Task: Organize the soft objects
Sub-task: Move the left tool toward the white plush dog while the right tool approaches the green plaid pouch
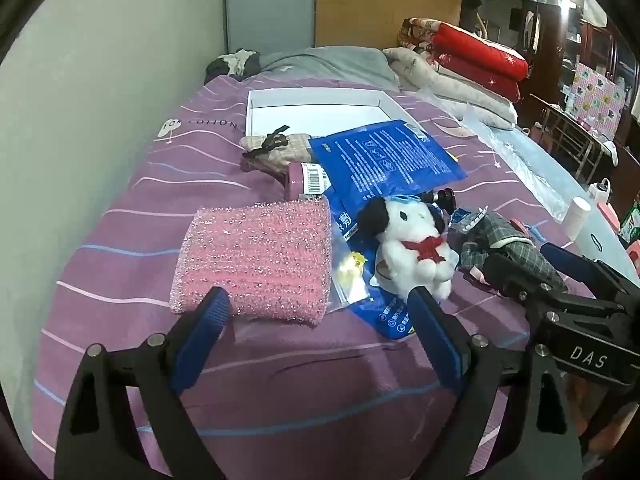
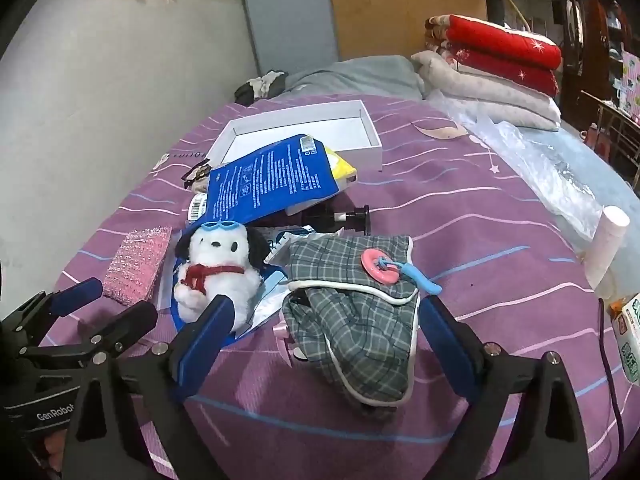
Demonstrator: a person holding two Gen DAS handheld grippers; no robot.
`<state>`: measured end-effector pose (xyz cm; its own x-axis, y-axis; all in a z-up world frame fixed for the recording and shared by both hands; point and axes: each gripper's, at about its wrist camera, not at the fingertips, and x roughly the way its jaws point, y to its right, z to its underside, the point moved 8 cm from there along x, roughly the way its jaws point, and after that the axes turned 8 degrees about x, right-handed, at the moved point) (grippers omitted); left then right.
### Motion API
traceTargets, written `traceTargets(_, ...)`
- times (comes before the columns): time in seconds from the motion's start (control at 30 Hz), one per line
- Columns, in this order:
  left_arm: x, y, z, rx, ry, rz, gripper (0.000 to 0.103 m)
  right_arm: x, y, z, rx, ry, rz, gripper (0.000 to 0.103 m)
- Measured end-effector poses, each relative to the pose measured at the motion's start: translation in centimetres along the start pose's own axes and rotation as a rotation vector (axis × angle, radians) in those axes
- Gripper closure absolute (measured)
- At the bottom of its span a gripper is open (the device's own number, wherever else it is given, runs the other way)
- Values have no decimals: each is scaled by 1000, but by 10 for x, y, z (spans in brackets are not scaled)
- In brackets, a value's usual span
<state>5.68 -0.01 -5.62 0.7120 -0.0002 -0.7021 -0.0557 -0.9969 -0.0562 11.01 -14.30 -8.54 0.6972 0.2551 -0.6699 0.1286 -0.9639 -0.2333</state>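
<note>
Bed [image 1: 280,400] spread with a purple striped sheet, soft things scattered across its middle. White shallow box [image 1: 320,114] at the far side, open and bare inside. Just near of it, a blue printed pouch [image 1: 384,158] lying flat, overlapping a beige checked fabric piece with a black bow [image 1: 276,144] at its left.

Pink glittery scrubbing sponge [image 1: 256,258] on the left, flat on the sheet. Right of it, touching a second blue packet underneath, a white plush dog [image 1: 416,240] with black ears, blue goggles on the head and a red scarf. Further right, a crumpled grey plaid cloth [image 2: 356,320] with white piping, a pink ring toy [image 2: 378,266] resting on top of it. Behind the dog, a dark small object, possibly a bottle or cap, too blurred to name.

Left hand-held gripper [image 1: 320,304] spread wide, tilted down toward the bed, hovering with nothing between the blue pads; near edge of the sponge just beyond the left pad, the dog's feet just beyond the right pad. Right hand-held gripper [image 2: 324,312] likewise wide apart and holding nothing, angled down, the near part of the plaid cloth lying in the gap between the pads without being pressed.

Folded red and pale quilts [image 2: 496,60] stacked at the far right end of the bed.
</note>
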Motion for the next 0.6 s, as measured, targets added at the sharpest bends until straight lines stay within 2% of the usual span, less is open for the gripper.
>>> traceTargets(0.6,4,4,6,-5,1,1,13,3,0,2,3,-7,-1,9)
